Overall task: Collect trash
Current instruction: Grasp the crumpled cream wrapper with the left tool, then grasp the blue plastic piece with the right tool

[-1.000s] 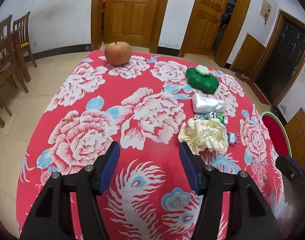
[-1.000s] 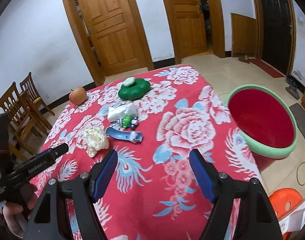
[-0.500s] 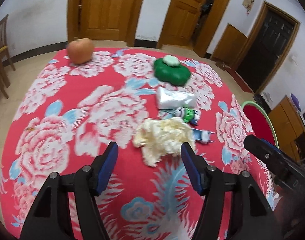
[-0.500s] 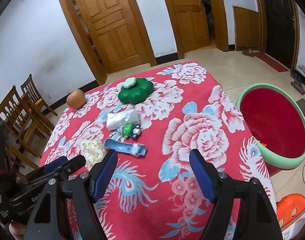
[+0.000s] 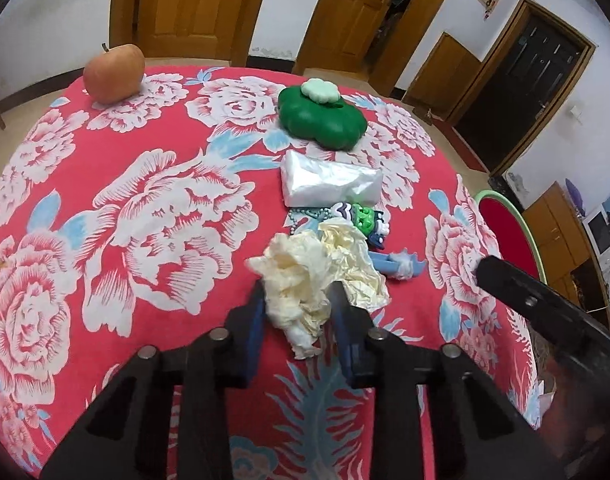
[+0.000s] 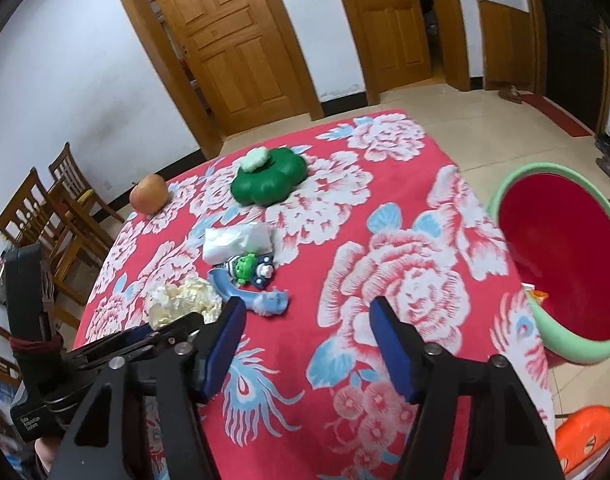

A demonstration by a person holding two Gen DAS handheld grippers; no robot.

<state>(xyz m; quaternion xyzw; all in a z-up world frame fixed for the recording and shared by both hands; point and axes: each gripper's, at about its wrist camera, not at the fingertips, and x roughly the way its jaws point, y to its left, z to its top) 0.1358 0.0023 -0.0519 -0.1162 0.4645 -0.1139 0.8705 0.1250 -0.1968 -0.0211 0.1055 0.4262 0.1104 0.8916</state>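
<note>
A crumpled cream paper wad (image 5: 317, 276) lies on the red flowered tablecloth (image 5: 153, 200). My left gripper (image 5: 299, 300) has its blue pads closed in on both sides of the wad, gripping its near part. In the right wrist view the wad (image 6: 181, 302) shows at the left with the left gripper over it. My right gripper (image 6: 307, 320) is open and empty above the cloth. The red bin with a green rim (image 6: 561, 264) stands on the floor to the right of the table; it also shows in the left wrist view (image 5: 509, 236).
Beyond the wad lie a blue plastic piece (image 5: 401, 266), a green toy figure (image 5: 361, 220), a white plastic packet (image 5: 329, 180), a green flower-shaped box (image 5: 321, 118) and an apple (image 5: 113, 74). Wooden chairs (image 6: 45, 216) stand left of the table. An orange object (image 6: 585, 436) lies on the floor.
My left gripper has moved forward and right to the paper wad and closed on it. The right gripper has shifted slightly forward and stayed open.
</note>
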